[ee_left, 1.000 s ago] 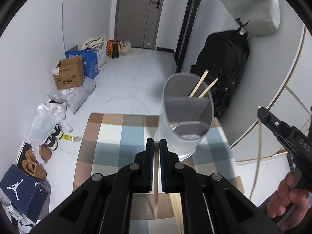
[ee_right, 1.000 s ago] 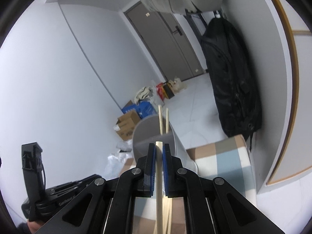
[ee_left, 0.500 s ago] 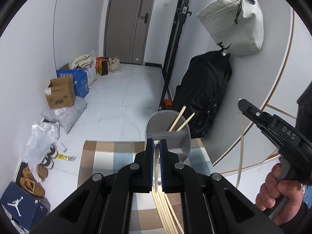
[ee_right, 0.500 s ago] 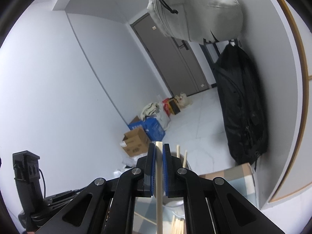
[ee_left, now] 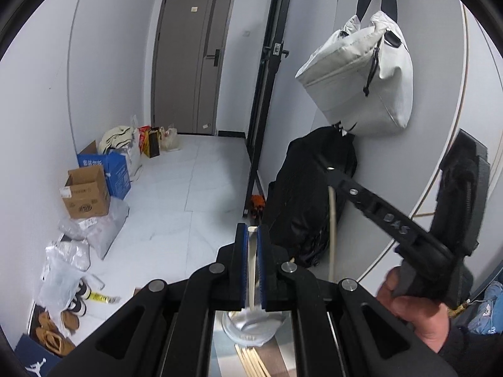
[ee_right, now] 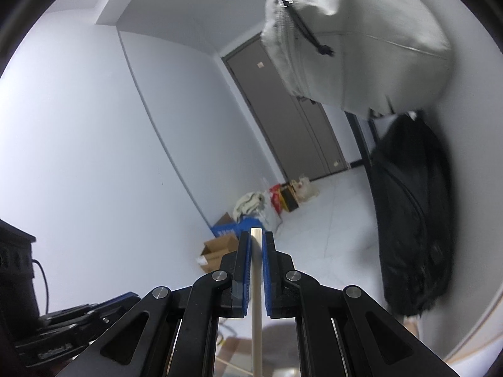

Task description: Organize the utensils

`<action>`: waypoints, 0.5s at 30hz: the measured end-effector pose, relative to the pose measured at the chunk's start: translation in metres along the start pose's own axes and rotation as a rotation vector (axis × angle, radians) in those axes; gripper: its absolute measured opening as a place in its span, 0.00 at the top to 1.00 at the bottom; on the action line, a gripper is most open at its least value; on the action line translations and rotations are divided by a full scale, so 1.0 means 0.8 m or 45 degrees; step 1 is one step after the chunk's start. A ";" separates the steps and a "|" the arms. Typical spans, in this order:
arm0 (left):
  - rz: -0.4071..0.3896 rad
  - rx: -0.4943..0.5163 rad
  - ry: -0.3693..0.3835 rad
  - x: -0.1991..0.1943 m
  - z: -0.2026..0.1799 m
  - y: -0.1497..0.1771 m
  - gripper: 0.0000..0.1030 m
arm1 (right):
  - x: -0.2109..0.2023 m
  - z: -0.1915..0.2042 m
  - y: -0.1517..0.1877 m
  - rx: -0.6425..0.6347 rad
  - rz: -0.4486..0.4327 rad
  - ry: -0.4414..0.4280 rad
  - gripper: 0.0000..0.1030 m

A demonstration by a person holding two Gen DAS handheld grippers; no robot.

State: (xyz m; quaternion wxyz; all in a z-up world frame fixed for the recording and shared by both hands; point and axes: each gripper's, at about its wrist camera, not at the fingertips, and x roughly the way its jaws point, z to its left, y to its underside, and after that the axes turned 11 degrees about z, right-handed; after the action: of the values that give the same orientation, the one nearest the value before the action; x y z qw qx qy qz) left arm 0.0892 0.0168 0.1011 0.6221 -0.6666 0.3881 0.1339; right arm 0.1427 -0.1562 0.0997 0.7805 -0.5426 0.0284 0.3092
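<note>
My left gripper is shut on a pale wooden chopstick that hangs down between its blue pads. Below it, between the gripper's arms, sits the translucent grey utensil holder, with several loose chopsticks lying on the checked cloth in front of it. My right gripper is shut on a second chopstick, held upright. In the left wrist view that right gripper stands high on the right, its chopstick dangling, with a hand on the handle.
A black backpack leans on the curved white wall, with a grey bag hung above it. Cardboard and blue boxes, plastic bags and shoes line the left wall. A grey door closes the hallway.
Both grippers have risen, each keeping its chopstick. The utensil holder has dropped from the middle of the left wrist view to the bottom, and out of the right wrist view.
</note>
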 end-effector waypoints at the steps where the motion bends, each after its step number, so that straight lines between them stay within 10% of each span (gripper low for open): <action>1: -0.004 0.004 -0.004 0.003 0.001 -0.003 0.98 | 0.006 0.002 -0.003 -0.005 -0.009 0.002 0.94; 15: 0.026 -0.002 0.026 0.050 0.034 -0.028 0.98 | 0.112 -0.014 -0.010 0.058 -0.137 0.167 0.94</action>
State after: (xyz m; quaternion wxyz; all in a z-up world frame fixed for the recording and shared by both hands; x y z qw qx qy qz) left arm 0.1393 0.0261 0.0856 0.6164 -0.6644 0.4010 0.1337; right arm 0.2222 -0.1273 0.0679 0.8046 -0.5446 0.0573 0.2297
